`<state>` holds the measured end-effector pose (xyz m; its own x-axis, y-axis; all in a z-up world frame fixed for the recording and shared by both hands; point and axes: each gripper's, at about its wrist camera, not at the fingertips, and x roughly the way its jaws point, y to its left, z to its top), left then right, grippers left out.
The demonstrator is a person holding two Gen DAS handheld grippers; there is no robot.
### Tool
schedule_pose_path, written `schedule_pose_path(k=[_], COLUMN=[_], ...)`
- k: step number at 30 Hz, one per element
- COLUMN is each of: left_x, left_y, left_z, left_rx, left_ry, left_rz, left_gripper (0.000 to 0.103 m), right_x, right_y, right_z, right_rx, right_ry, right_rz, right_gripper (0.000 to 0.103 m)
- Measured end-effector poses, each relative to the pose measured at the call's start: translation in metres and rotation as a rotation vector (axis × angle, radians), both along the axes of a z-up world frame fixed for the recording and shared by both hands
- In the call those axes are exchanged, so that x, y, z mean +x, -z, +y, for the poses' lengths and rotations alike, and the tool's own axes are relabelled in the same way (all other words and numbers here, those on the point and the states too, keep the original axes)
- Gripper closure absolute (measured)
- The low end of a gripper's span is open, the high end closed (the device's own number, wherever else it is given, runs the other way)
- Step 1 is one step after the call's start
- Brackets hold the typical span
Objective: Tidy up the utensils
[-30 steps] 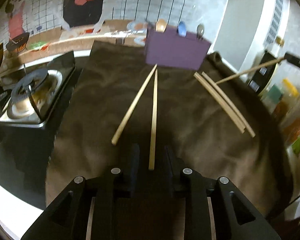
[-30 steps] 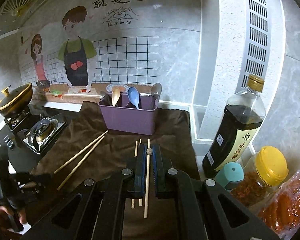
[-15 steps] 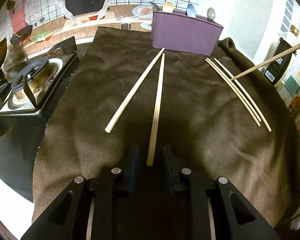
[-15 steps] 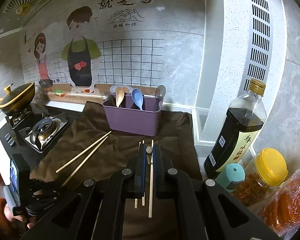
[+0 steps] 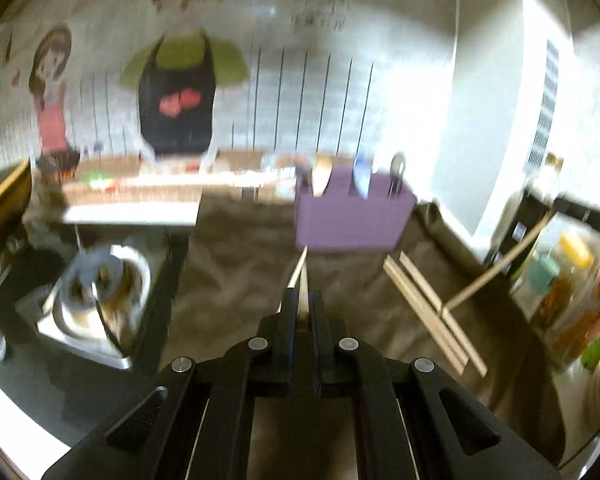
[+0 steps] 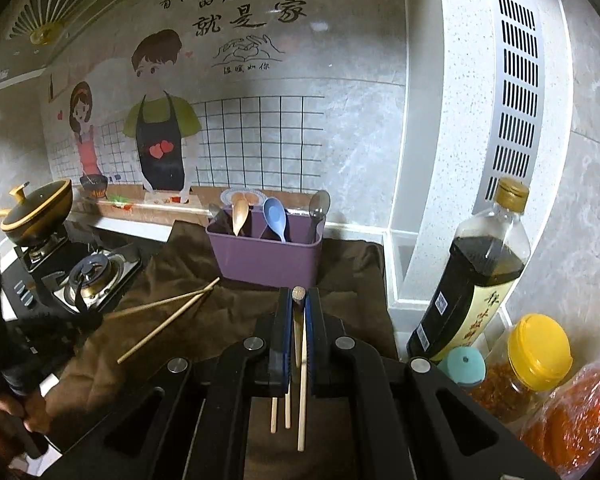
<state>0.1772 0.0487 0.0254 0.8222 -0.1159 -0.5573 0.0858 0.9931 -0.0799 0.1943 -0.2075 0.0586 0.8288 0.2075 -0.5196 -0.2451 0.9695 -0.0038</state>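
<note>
The purple utensil caddy (image 6: 266,254) stands at the far edge of the brown cloth (image 6: 340,276), holding a wooden spoon (image 6: 239,213), a blue spoon (image 6: 275,218) and a metal spoon (image 6: 318,210). Right of the caddy stand a dark sauce bottle (image 6: 476,276), a yellow-lidded jar (image 6: 532,356) and a teal cap (image 6: 462,364). Left of the caddy sits a gas burner (image 6: 90,276) with a lidded pot (image 6: 36,212) behind it.

Two chopsticks (image 5: 432,308) lie side by side on the cloth, in front of the caddy's right corner. One loose chopstick (image 6: 168,322) lies diagonally in front of its left corner.

The left gripper (image 5: 302,312) is level, aimed at the caddy, jaws closed on a chopstick (image 5: 300,276) whose tip reaches the caddy's base; this view is blurred. The right gripper (image 6: 298,320) is raised above the cloth, jaws clamped on another chopstick (image 6: 299,308) pointing down and back toward the camera.
</note>
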Motion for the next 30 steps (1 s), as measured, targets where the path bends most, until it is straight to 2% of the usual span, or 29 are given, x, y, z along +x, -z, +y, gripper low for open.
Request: schedule_pose_path(k=[5, 12, 15, 19, 21, 25, 30], left_x=[0.017, 0.049, 0.062, 0.086, 0.097, 0.116, 0.146], left_y=[-0.030, -0.060, -0.091, -0.145, -0.168, -0.213, -0.231], left_z=[-0.005, -0.015, -0.019, -0.020, -0.019, -0.022, -0.020], left_rx=[0.008, -0.038, -0.057, -0.083, -0.090, -0.056, -0.106], left_ry=[0.039, 0.121, 0.160, 0.182, 0.181, 0.165, 0.177], left_rz=[-0.056, 0.002, -0.008, -0.036, -0.065, -0.209, -0.297], left_gripper=[0.097, 0.097, 0.097, 0.098, 0.098, 0.098, 0.098], right_x=[0.013, 0.039, 0.046, 0.055, 0.065, 0.086, 0.119], right_y=[-0.006, -0.016, -0.040, -0.090, -0.119, -0.160, -0.179], right_z=[0.002, 0.017, 0.018, 0.024, 0.029, 0.035, 0.045], right_rx=[0.031, 0.016, 0.064, 0.069, 0.057, 0.047, 0.020], right_ry=[-0.003, -0.007, -0.029, -0.034, -0.034, -0.037, -0.021], right_rz=[0.018, 0.075, 0.058, -0.041, -0.083, -0.130, -0.152], right_gripper=[0.098, 0.098, 0.098, 0.098, 0.098, 0.098, 0.098])
